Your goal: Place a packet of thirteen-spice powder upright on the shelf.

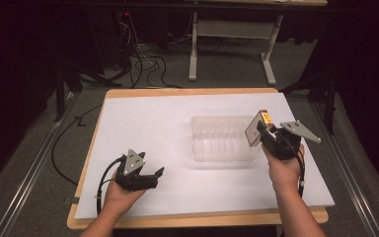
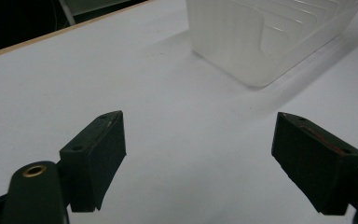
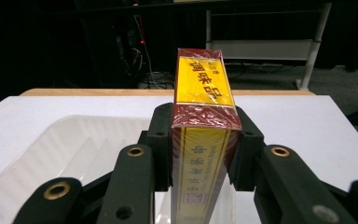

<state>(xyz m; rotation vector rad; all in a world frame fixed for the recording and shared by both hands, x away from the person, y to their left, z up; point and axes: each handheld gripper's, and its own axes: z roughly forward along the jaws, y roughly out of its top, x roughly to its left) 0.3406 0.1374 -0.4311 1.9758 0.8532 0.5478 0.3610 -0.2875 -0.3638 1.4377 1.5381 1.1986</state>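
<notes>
My right gripper (image 1: pixel 260 129) is shut on a flat yellow and dark red box (image 3: pixel 204 107) wrapped in clear film, held on edge above the right end of a clear plastic bin (image 1: pixel 222 138). The same box (image 1: pixel 257 127) shows tilted over the bin's rim in the high view. In the right gripper view the bin (image 3: pixel 70 149) lies below and to the left of the jaws. My left gripper (image 1: pixel 159 173) rests low over the white sheet near the front left, open with nothing between its pads (image 2: pixel 98 154). In the left gripper view the bin (image 2: pixel 265 32) stands ahead of the open jaws.
A white sheet (image 1: pixel 143 123) covers the wooden table (image 1: pixel 192 218). A grey table frame (image 1: pixel 232 29) and loose cables (image 1: pixel 143 61) stand on the floor beyond the far edge. A black cable (image 1: pixel 59 148) hangs off the table's left side.
</notes>
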